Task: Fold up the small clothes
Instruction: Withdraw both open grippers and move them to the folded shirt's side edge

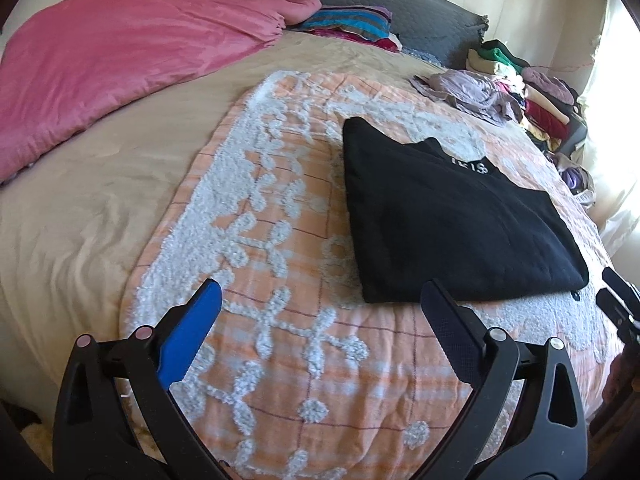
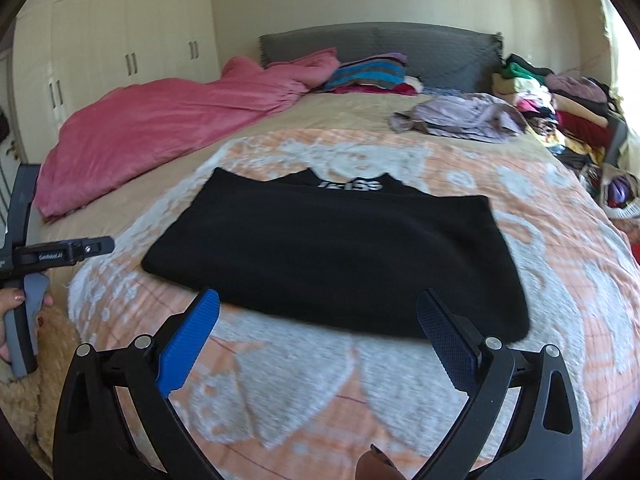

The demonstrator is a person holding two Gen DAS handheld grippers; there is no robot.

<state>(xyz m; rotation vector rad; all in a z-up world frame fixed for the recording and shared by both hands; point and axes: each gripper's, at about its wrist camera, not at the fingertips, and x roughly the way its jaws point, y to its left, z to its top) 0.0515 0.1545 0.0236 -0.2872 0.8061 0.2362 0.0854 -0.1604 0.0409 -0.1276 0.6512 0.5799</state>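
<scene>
Black garment (image 1: pixel 460 220), orange-white flowered blanket (image 1: pixel 280 340)

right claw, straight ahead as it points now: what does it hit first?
Probably the near edge of the folded black top, lying centred ahead of the open right claw. Depth is unclear, so it might touch the orange quilt first.

White lettering (image 2: pixel 349 186) on black garment (image 2: pixel 340 256) blurred, unreadable. Clothes pile (image 1: pixel 536 92) at 2 o'clock too jumbled to separate. Other hand-held gripper (image 1: pixel 618 300) cropped at 3 o'clock.
</scene>
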